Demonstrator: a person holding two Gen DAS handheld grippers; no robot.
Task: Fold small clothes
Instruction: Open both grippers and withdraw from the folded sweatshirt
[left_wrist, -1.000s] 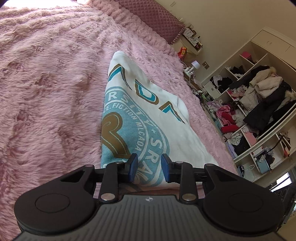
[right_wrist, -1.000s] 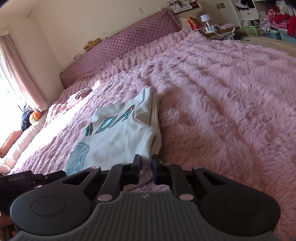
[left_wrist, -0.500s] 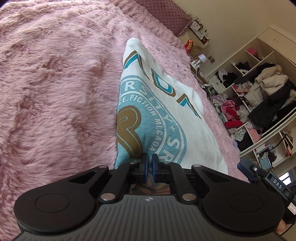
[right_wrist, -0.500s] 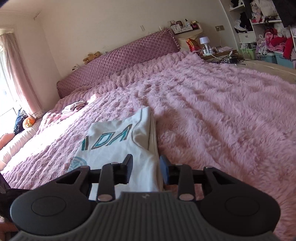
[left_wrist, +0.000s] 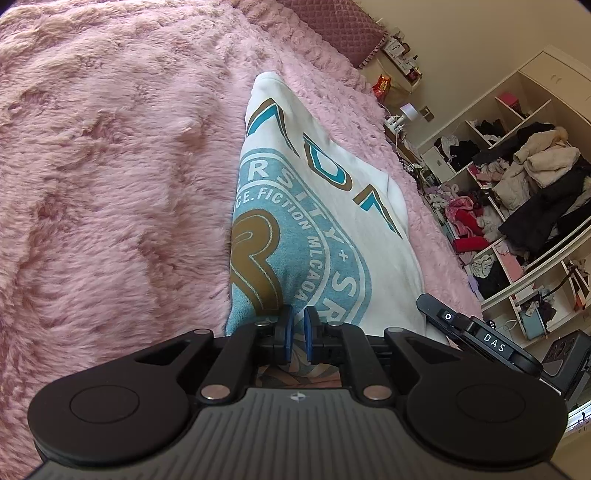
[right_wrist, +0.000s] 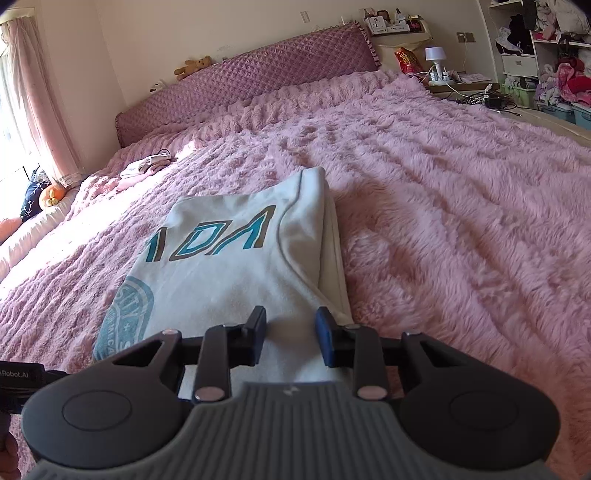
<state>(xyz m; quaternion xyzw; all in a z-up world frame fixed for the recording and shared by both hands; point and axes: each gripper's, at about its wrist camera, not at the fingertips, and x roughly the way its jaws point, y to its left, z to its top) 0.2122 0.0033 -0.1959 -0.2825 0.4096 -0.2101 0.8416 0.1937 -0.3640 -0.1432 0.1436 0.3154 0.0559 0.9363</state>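
A white shirt (left_wrist: 332, 221) with a teal and brown print lies folded into a long strip on the pink fuzzy blanket (left_wrist: 110, 184). My left gripper (left_wrist: 298, 332) is at the shirt's near hem. Its blue pads stand a narrow gap apart with bunched cloth between them, and the jaws are opening slightly. In the right wrist view my right gripper (right_wrist: 290, 339) stands open over the near right part of the shirt (right_wrist: 229, 266), its pads off the cloth. The right gripper's black body (left_wrist: 480, 339) shows just right of the shirt.
The blanket (right_wrist: 443, 184) covers the whole bed up to a quilted purple headboard (right_wrist: 251, 81). A small pile of clothes (right_wrist: 147, 166) lies far left. A nightstand with a lamp (right_wrist: 436, 62) and open shelves stuffed with clothes (left_wrist: 517, 203) stand beyond the bed's right side.
The left jaws closed onto the shirt's near hem. The right jaws let go of the shirt's edge and opened wide, and the right gripper shifted into the left view.
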